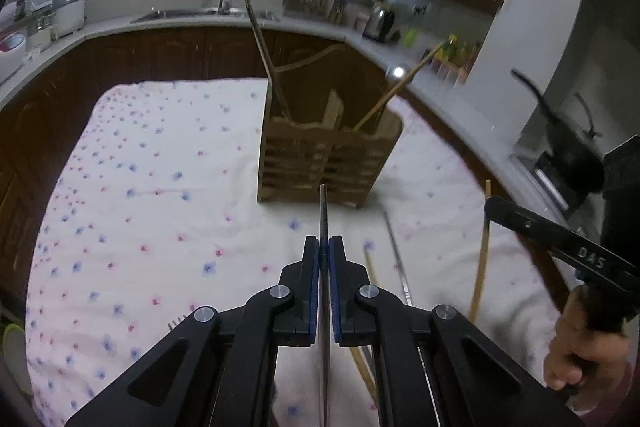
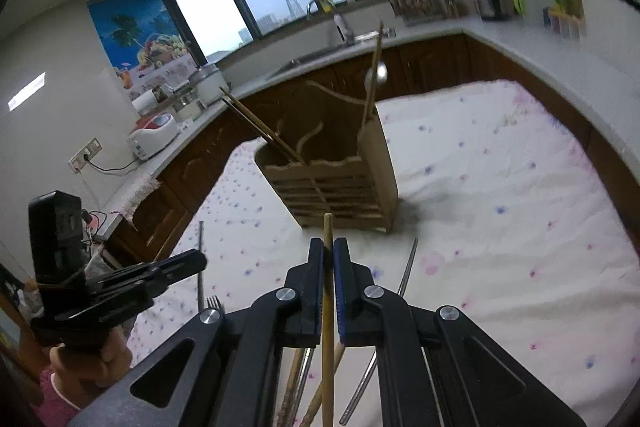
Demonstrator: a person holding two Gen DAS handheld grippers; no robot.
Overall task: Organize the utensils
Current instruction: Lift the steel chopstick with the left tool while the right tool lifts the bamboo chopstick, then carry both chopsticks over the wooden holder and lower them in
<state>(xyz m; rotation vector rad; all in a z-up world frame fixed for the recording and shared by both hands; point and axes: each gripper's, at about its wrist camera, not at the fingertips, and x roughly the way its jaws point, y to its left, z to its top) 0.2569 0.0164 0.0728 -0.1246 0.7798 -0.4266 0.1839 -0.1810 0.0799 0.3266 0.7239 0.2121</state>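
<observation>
Because the wooden holder [image 1: 328, 163] stands upright in the middle of the desk [image 1: 160, 187] with its slots open at the top, I carry each piece end-on, so it can drop in lengthwise. My left tongs [image 1: 324, 247] are pressed together on a thin metal utensil [image 1: 323, 203], its narrow edge running straight out between the pads toward the holder's front. I judge it a chopstick or a flat handle; I cannot tell which. To its right, a loose metal chopstick [image 1: 394, 247] and a bamboo one [image 1: 370, 271] lie on the flowered cloth, waiting. Furthest right, my right tongs [image 2: 328, 247] pinch a bamboo chopstick [image 2: 328, 227], tip forward, aimed at the holder, where several sticks [image 2: 256, 125] lean already.
</observation>
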